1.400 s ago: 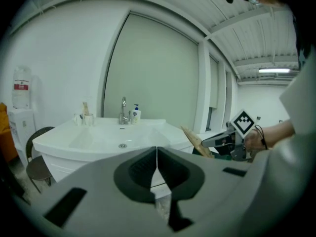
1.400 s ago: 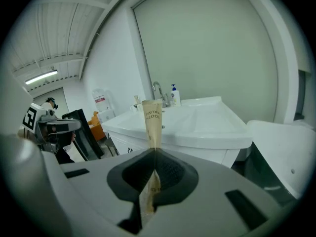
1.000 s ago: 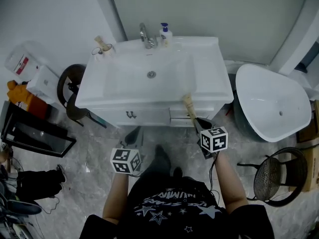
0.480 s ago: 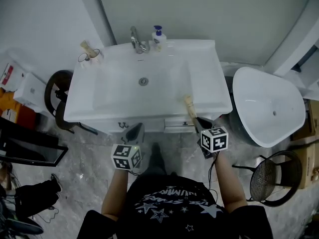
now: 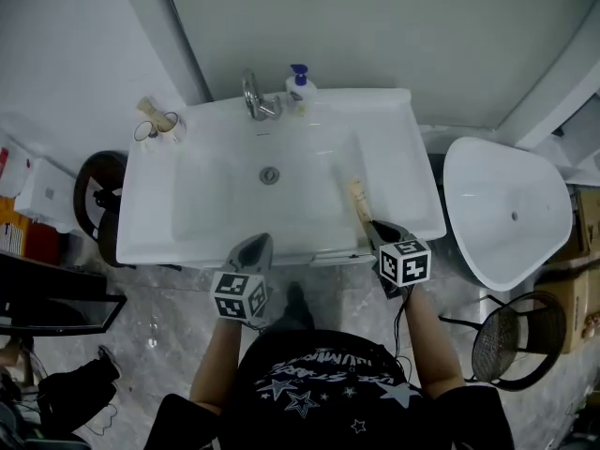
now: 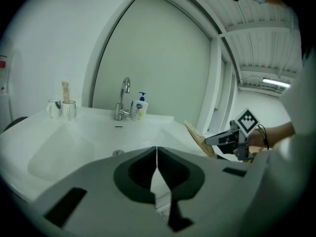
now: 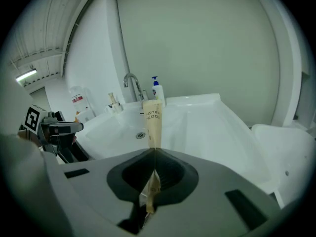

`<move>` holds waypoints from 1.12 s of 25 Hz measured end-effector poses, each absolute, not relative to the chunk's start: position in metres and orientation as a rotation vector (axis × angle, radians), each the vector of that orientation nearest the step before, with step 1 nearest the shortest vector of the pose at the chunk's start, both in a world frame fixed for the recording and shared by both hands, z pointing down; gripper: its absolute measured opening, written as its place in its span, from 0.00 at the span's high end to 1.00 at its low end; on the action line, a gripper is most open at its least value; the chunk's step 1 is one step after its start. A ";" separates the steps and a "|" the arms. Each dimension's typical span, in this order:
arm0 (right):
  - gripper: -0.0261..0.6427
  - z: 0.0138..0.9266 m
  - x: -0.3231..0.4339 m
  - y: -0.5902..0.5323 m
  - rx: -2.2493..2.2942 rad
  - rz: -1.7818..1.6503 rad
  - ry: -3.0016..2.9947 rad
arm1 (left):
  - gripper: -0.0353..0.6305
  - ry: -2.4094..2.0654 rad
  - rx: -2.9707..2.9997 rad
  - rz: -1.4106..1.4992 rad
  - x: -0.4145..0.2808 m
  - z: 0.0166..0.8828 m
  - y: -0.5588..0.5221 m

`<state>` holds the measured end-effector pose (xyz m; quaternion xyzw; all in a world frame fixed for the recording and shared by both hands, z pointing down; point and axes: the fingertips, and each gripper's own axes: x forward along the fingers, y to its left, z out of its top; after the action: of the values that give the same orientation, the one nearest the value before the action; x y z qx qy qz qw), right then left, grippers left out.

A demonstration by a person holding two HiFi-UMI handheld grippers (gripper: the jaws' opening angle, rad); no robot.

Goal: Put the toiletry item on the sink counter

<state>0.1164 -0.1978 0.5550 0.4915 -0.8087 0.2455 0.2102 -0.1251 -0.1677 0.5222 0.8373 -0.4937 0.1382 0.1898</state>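
Right-hand carry of the toiletry item.

Pinches the near end of a paper-sleeved toothbrush (image 5: pixel 357 201) between the shut jaws of the right gripper (image 5: pixel 377 233). Points the long free end forward, out over the front right part of the sink counter (image 5: pixel 417 190) and just beside the slope into the basin (image 5: pixel 225 204). Cannot tell whether it touches the ledge.

Rests the left gripper (image 5: pixel 253 249) at the counter's front rim, jaws together with nothing between them.

Probable failures:
- **Slide into the basin:** follows a release on the glossy inner slope rather than the flat ledge.
- **Drop to the floor:** follows a release too near the front edge, with the sleeve overhanging.
- **Swing or slip in the grip:** stems from the hold on one thin end only.
- **Knocked soap dispenser (image 5: pixel 298 84):** unlikely, and only with a long reach.
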 end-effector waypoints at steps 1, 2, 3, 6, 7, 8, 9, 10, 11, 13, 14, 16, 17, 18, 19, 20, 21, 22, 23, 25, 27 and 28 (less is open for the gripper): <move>0.94 0.555 0.116 -0.202 1.371 0.684 -2.242 | 0.92 -1.377 2.357 0.389 -0.125 0.522 -0.173; 0.94 0.554 0.116 -0.206 1.375 0.686 -2.236 | 0.92 -1.365 2.363 0.391 -0.124 0.522 -0.178; 0.94 0.554 0.116 -0.209 1.380 0.688 -2.228 | 0.92 -1.353 2.370 0.393 -0.123 0.522 -0.183; 0.94 0.554 0.117 -0.219 1.398 0.692 -2.202 | 0.92 -1.316 2.387 0.391 -0.123 0.523 -0.197; 0.94 0.554 0.118 -0.223 1.405 0.692 -2.193 | 0.92 -1.304 2.391 0.390 -0.123 0.523 -0.201; 0.94 0.554 0.118 -0.227 1.413 0.691 -2.184 | 0.92 -1.292 2.394 0.390 -0.123 0.524 -0.205; 0.94 0.554 0.118 -0.230 1.421 0.688 -2.175 | 0.92 -1.277 2.397 0.392 -0.123 0.525 -0.209; 0.94 0.554 0.118 -0.234 1.429 0.684 -2.165 | 0.92 -1.259 2.400 0.396 -0.122 0.527 -0.212; 0.94 0.554 0.118 -0.237 1.435 0.679 -2.155 | 0.92 -1.235 2.406 0.402 -0.120 0.529 -0.214; 0.94 0.556 0.116 -0.242 1.444 0.673 -2.134 | 0.92 -1.174 2.430 0.420 -0.114 0.533 -0.216; 0.94 0.557 0.114 -0.244 1.448 0.675 -2.128 | 0.92 -1.146 2.445 0.422 -0.112 0.535 -0.217; 0.94 0.557 0.111 -0.247 1.457 0.679 -2.120 | 0.92 -1.101 2.468 0.400 -0.110 0.536 -0.221; 0.94 0.557 0.109 -0.249 1.465 0.677 -2.116 | 0.92 -1.082 2.476 0.388 -0.110 0.536 -0.224; 0.94 0.556 0.109 -0.251 1.474 0.674 -2.111 | 0.92 -1.065 2.482 0.381 -0.109 0.537 -0.228; 0.94 0.556 0.109 -0.252 1.485 0.671 -2.105 | 0.92 -1.050 2.487 0.381 -0.108 0.538 -0.231; 0.94 0.555 0.109 -0.253 1.495 0.670 -2.099 | 0.91 -1.034 2.492 0.386 -0.106 0.540 -0.233; 0.94 0.555 0.108 -0.253 1.500 0.673 -2.094 | 0.92 -1.014 2.499 0.393 -0.104 0.542 -0.233; 0.94 0.556 0.107 -0.251 1.500 0.678 -2.089 | 0.92 -0.992 2.507 0.404 -0.101 0.544 -0.233; 0.94 0.558 0.107 -0.249 1.496 0.682 -2.083 | 0.92 -0.972 2.517 0.419 -0.098 0.547 -0.232; 0.94 0.562 0.108 -0.246 1.489 0.683 -2.068 | 0.92 -0.943 2.540 0.448 -0.092 0.550 -0.233; 0.94 0.563 0.113 -0.247 1.495 0.687 -2.056 | 0.92 -0.929 2.556 0.464 -0.088 0.550 -0.238; 0.94 0.562 0.115 -0.249 1.501 0.691 -2.055 | 0.92 -0.926 2.559 0.470 -0.085 0.550 -0.240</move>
<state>0.1153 -0.2487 0.5625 0.5511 -0.7546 0.2538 0.2497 -0.0854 -0.2403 0.5501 0.9100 -0.3292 0.1671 0.1889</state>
